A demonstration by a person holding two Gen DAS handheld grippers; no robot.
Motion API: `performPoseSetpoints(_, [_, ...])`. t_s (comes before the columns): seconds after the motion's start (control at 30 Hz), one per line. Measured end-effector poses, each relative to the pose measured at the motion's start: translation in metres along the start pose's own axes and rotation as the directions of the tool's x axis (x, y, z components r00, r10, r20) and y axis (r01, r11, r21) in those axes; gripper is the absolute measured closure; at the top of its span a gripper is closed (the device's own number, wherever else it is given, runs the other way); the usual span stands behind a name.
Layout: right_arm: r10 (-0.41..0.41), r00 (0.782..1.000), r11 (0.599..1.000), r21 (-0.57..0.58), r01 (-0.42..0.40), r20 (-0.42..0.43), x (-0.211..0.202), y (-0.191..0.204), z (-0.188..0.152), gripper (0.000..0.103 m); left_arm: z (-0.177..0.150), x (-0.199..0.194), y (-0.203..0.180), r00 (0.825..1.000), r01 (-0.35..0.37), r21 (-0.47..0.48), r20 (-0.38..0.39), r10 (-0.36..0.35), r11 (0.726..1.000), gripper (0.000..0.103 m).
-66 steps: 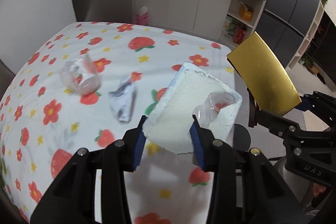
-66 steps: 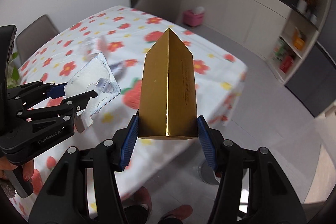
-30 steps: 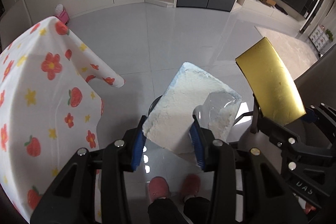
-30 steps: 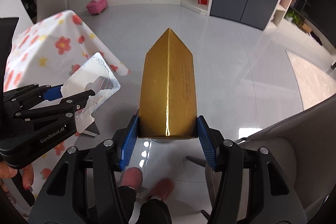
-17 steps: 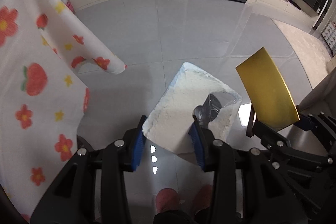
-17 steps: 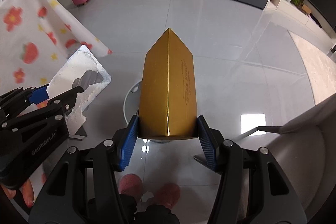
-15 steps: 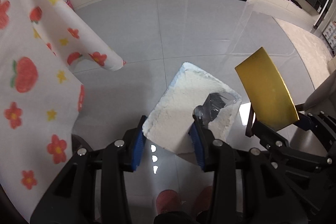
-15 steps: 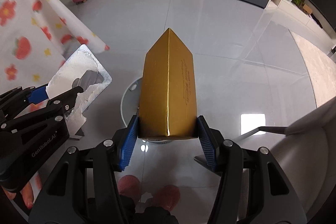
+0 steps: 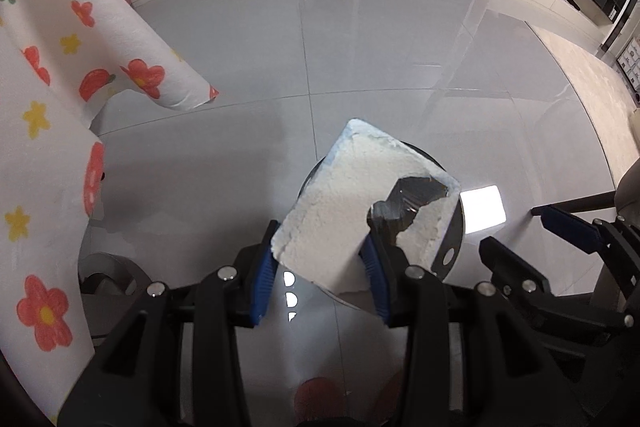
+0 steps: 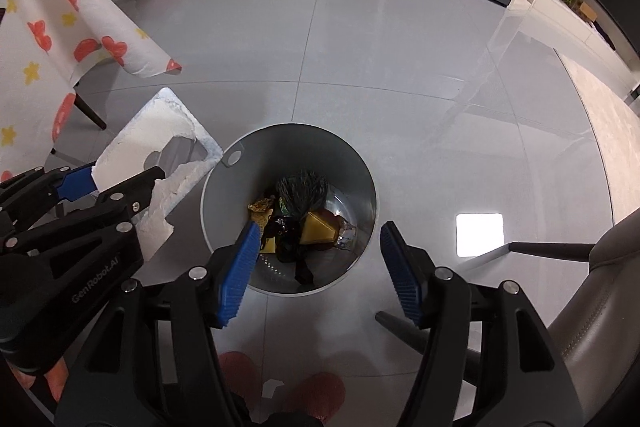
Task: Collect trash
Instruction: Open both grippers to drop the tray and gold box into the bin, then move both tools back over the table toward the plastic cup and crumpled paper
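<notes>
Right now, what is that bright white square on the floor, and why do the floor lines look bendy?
In both views, the square is glare, probably a ceiling light mirrored in the shiny floor. In the left view, three smaller spots glint under the foam. The lines look bendy because the fisheye lens curves them.

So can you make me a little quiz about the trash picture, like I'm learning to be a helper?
1. True or false: the right gripper is holding the gold box.
2. Which one grips the white foam tray?
A. left gripper
B. right gripper
C. neither
3. Fill in: the gold box lies inside the grey ____.

Key
1. False. Its jaws are open and the box is down among the other trash.
2. A
3. bin
</notes>
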State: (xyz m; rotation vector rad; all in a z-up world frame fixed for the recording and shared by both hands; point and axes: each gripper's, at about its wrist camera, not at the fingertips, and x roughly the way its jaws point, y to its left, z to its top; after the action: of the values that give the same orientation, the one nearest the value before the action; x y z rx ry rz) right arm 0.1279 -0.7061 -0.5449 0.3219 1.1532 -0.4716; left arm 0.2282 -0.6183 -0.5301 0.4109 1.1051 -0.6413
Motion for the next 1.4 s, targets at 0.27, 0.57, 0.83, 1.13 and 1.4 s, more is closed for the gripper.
performPoseSetpoints(0.27, [-0.013, 1.0, 1.0, 0.025, 0.013, 0.007, -0.003, -0.012, -0.001, 0.043, 0.008, 0.021, -0.014, 1.0, 0.004, 0.019, -0.006, -0.004, 1.0, 0.051])
performPoseSetpoints(0.57, [-0.02, 1.0, 0.999, 0.036, 0.02, 0.004, -0.019, -0.03, 0.007, 0.043, 0.021, 0.013, -0.024, 1.0, -0.002, 0.031, -0.019, 0.003, 1.0, 0.043])
performPoseSetpoints(0.83, [-0.001, 1.0, 1.0, -0.002, 0.001, -0.017, -0.087, -0.024, 0.026, 0.043, 0.033, -0.062, -0.015, 0.998, -0.025, -0.003, -0.053, 0.024, 1.0, 0.043])
performPoseSetpoints(1.13, [0.044, 0.999, 0.994, -0.096, -0.043, 0.017, -0.205, 0.005, 0.066, 0.043, 0.048, -0.191, 0.013, 0.997, -0.06, -0.099, -0.046, 0.055, 0.993, 0.043])
performPoseSetpoints(1.4, [0.168, 0.982, 0.952, -0.273, -0.14, 0.082, -0.302, 0.069, 0.089, 0.043, 0.035, -0.307, 0.062, 0.989, -0.132, -0.24, 0.036, 0.145, 0.962, 0.041])
